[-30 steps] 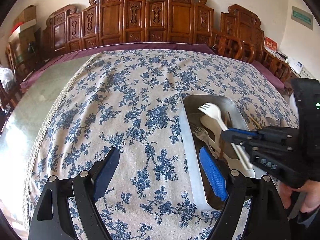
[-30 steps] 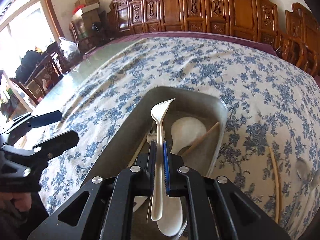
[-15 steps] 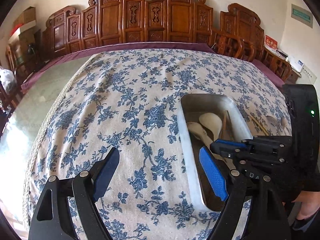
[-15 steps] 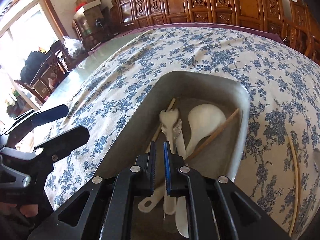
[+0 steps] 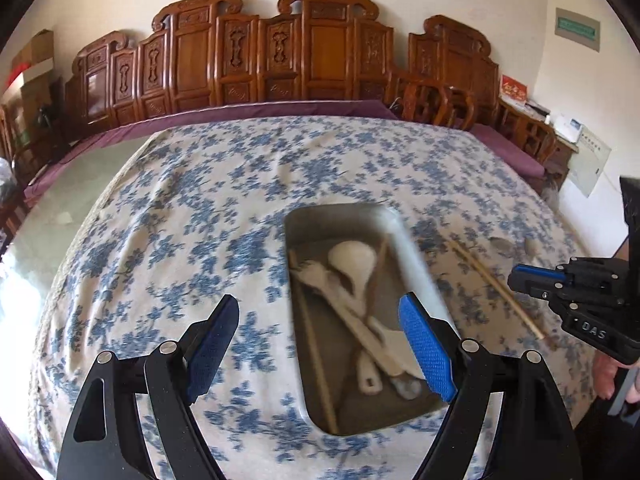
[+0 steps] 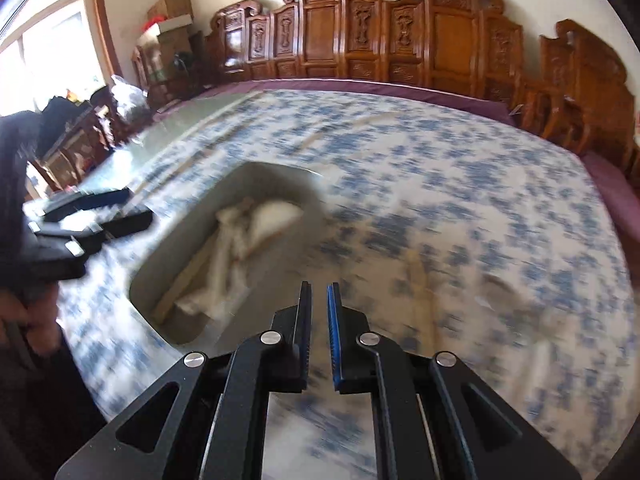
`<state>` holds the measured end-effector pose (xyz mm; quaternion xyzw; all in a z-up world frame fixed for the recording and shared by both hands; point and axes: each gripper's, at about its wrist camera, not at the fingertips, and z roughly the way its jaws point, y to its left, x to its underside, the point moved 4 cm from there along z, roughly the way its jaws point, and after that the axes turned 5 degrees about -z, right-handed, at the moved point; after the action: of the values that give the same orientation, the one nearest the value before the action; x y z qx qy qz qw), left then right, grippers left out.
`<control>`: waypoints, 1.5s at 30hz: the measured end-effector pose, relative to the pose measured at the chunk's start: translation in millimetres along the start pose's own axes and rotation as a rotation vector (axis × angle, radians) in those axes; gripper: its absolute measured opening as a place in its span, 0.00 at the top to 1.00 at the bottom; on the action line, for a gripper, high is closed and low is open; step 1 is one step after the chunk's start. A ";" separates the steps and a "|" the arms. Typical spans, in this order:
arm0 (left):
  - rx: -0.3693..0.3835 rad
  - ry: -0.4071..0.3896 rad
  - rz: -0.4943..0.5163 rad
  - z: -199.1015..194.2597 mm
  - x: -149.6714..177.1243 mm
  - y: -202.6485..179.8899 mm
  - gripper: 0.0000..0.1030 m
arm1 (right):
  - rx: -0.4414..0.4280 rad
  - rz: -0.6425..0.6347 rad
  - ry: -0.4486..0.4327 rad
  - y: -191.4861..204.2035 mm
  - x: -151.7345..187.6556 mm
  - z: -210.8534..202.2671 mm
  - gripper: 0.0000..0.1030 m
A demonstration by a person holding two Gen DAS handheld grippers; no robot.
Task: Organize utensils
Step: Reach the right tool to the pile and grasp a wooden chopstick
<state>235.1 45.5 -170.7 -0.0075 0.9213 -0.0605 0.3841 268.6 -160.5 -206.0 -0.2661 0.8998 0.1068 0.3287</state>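
A grey metal tray [image 5: 412, 248] lies on the blue-flowered tablecloth and holds white plastic utensils [image 5: 352, 292], a white spoon [image 5: 354, 258] and wooden chopsticks [image 5: 316, 356]. My left gripper [image 5: 320, 340] is open and empty, low over the tray's near left edge. My right gripper [image 6: 319, 320] has a narrow gap between its jaws and holds nothing; it hovers to the right of the tray [image 6: 240, 176]. It shows at the right in the left wrist view [image 5: 520, 280]. A loose chopstick [image 5: 496, 292] lies on the cloth right of the tray.
Carved wooden chairs [image 5: 280, 60] line the far side of the table. A bare glass-topped strip [image 5: 60, 208] lies left of the cloth. Small pale objects [image 5: 500, 244] lie on the cloth beyond the loose chopstick. The right wrist view is motion-blurred.
My right gripper lowered the white fork into the tray, let it go, and has pulled back and to the right. My left gripper stayed open and shifted slightly.
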 end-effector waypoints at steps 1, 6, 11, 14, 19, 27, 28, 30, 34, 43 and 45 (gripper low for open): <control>0.009 -0.005 0.007 -2.0 0.3 -6.7 0.23 | 0.019 0.001 0.012 -9.4 6.0 -0.1 0.90; 0.052 0.000 0.020 -4.5 4.0 -33.6 0.23 | 0.084 0.021 0.080 -48.1 36.2 9.7 0.90; 0.075 0.001 0.052 -7.6 8.3 -60.8 0.23 | 0.087 0.063 0.105 -59.6 53.8 20.6 0.90; 0.082 0.007 0.068 -10.1 12.4 -72.2 0.23 | 0.074 0.070 0.114 -59.2 59.6 26.3 0.90; 0.079 0.023 0.099 -11.0 22.1 -86.4 0.23 | 0.070 0.069 0.114 -59.3 62.0 30.3 0.90; 0.060 0.044 0.118 -11.5 34.0 -99.7 0.23 | 0.042 0.042 0.136 -50.6 64.7 33.4 0.90; 0.057 0.043 0.120 -12.3 34.5 -100.7 0.23 | 0.049 0.027 0.132 -47.8 64.5 33.3 0.87; 0.051 0.042 0.122 -13.3 34.3 -102.0 0.23 | 0.049 0.016 0.134 -44.4 62.8 34.2 0.87; 0.043 0.045 0.129 -13.0 34.6 -107.6 0.23 | 0.044 0.025 0.134 -43.3 61.3 35.2 0.94; 0.057 0.061 0.170 -0.5 32.9 -135.3 0.23 | -0.020 0.145 0.038 -77.4 58.0 11.6 0.94; 0.059 0.068 0.180 4.3 32.2 -141.4 0.23 | -0.001 0.176 0.016 -93.1 58.8 3.1 0.94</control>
<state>210.9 -97.3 -179.9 0.0888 0.9286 -0.0532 0.3563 283.6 -261.2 -248.2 -0.1868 0.9223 0.1335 0.3110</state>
